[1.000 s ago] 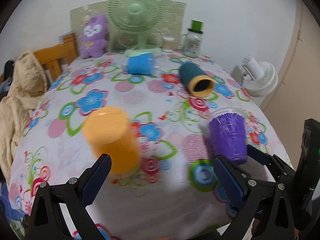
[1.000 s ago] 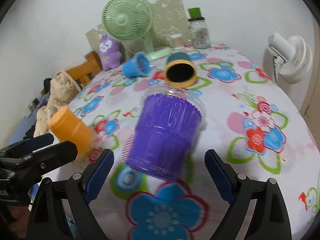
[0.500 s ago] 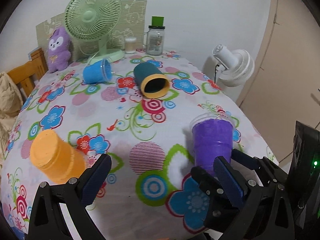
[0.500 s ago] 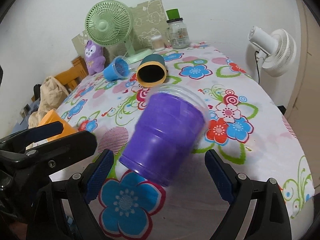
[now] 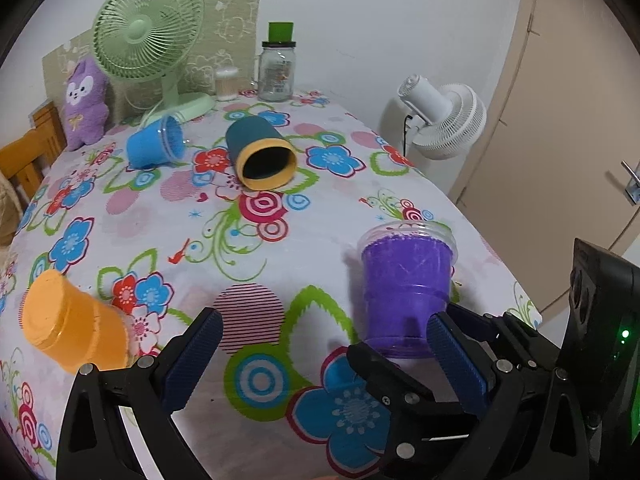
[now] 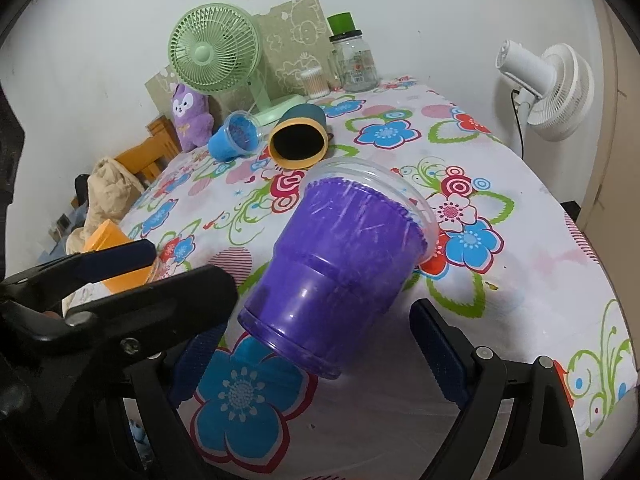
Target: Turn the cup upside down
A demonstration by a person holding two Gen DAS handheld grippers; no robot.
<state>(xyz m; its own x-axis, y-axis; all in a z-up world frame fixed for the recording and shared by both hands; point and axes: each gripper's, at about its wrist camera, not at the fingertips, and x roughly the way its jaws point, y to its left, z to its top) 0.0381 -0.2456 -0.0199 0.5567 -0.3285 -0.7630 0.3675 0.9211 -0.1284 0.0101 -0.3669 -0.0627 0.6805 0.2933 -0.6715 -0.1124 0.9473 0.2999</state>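
Note:
A purple cup (image 5: 406,288) stands upright, mouth up, near the table's right front edge; it also shows in the right wrist view (image 6: 340,268). My right gripper (image 6: 320,364) is open, its fingers on either side of the cup's base, not touching. My left gripper (image 5: 324,360) is open and empty, to the left of the purple cup. An orange cup (image 5: 72,332) stands mouth down at the front left. A blue cup (image 5: 154,148) and a teal cup with a yellow rim (image 5: 260,156) lie on their sides further back.
The table has a flowered cloth (image 5: 248,240). At its back stand a green fan (image 5: 150,40), a purple plush toy (image 5: 86,104), a glass jar with a green lid (image 5: 276,68) and a small container (image 5: 226,84). A white fan (image 5: 444,120) stands off the right edge. A wooden chair (image 5: 28,152) is at the left.
The left gripper has swung away from the orange cup toward the right. The right gripper has moved closer around the purple cup's base. The purple cup stays upright.

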